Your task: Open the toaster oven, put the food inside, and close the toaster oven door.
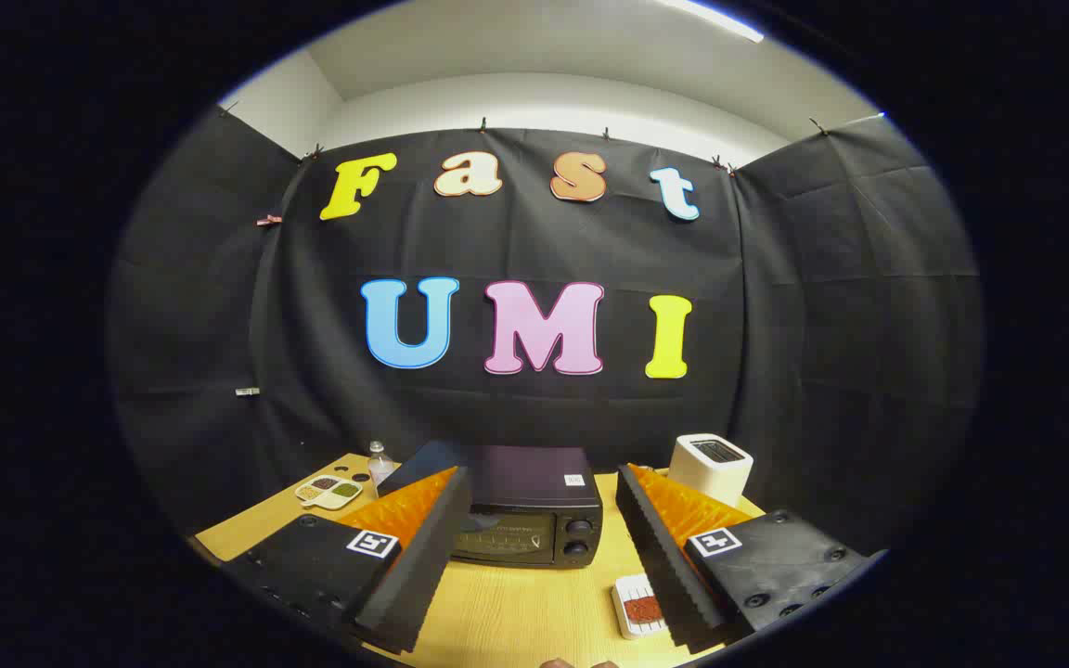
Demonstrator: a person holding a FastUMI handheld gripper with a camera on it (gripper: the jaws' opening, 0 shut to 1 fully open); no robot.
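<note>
wooden table (534,612). white pop-up toaster (710,468) at back right, upright. clear bottle (379,461) at back left, upright. sectioned dish (329,492) near bottle, holding brown and green contents.

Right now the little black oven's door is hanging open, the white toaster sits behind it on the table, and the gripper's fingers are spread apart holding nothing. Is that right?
Not quite. The gripper view shows the toaster oven with its door shut, not hanging open. The rest holds: the white toaster sits behind it on the table, and the gripper has its fingers spread, holding nothing.
</note>
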